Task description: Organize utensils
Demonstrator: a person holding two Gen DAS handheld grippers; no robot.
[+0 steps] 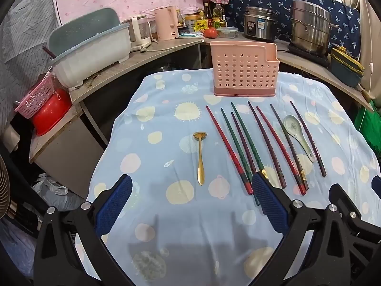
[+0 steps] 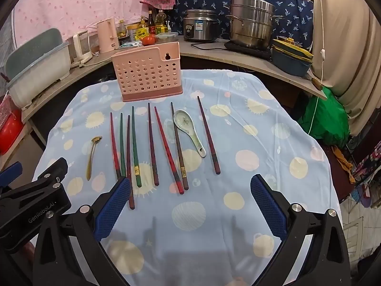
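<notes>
Chopsticks (image 2: 152,144): eight, lacquered, laid in a row before the pink perforated utensil holder (image 2: 147,76); light, stiff, slick, best pinched mid-shaft. Ceramic spoon (image 2: 189,131) among them: fragile. Gold metal spoon (image 1: 200,157): apart, leftward. Left gripper (image 1: 190,186), right gripper (image 2: 190,186): jaws wide, empty.

The tablecloth (image 1: 166,226) is pale blue with yellow, pink and white dots. The perforated utensil holder (image 1: 244,69) is pink. The chopsticks (image 2: 152,143) are red, green and dark purple-brown. One spoon (image 1: 200,157) is gold; the ceramic spoon (image 2: 188,128) is white with a green motif. The gripper pads (image 2: 112,207) are blue.
</notes>
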